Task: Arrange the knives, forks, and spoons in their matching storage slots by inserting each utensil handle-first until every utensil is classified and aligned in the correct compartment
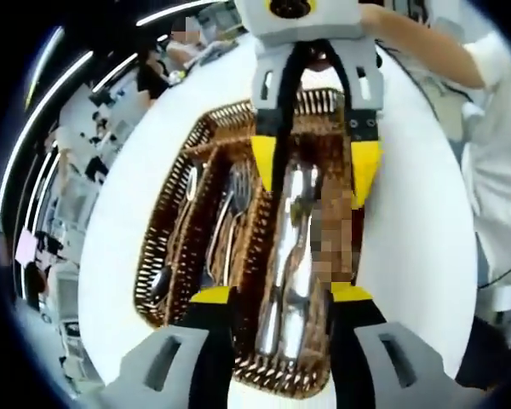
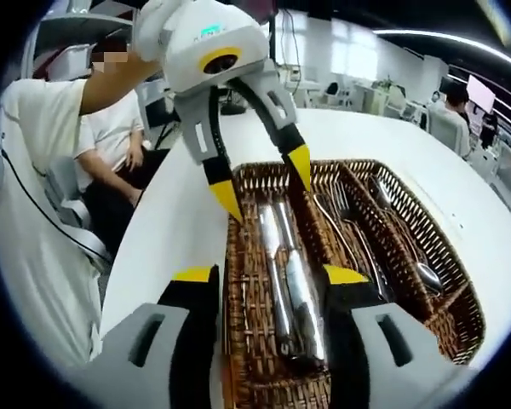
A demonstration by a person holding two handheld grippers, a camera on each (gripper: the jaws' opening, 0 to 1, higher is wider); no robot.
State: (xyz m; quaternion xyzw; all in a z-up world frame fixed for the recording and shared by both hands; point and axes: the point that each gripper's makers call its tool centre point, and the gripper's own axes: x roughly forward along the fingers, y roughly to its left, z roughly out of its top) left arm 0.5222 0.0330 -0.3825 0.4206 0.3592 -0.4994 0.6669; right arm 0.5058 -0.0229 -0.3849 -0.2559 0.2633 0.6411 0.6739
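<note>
A brown wicker basket (image 1: 172,183) (image 2: 462,294) with three long compartments lies on a white table (image 1: 417,230). Shiny knives (image 1: 291,256) (image 2: 286,277) lie in one outer compartment, forks (image 1: 230,213) (image 2: 347,217) in the middle one, spoons (image 1: 184,213) (image 2: 404,243) in the other outer one. My left gripper (image 1: 281,294) (image 2: 264,183) stands open over the knife compartment, nothing between its yellow-tipped jaws. Facing it from the basket's other end, my right gripper (image 2: 270,274) (image 1: 315,170) is open too, straddling the same knives and holding nothing.
The person holding the grippers, in a white shirt (image 2: 30,221) (image 1: 502,170), stands at the table's edge. A second person (image 2: 111,136) sits beyond the table. Office desks and chairs (image 2: 443,119) fill the background. Bare tabletop (image 2: 175,230) surrounds the basket.
</note>
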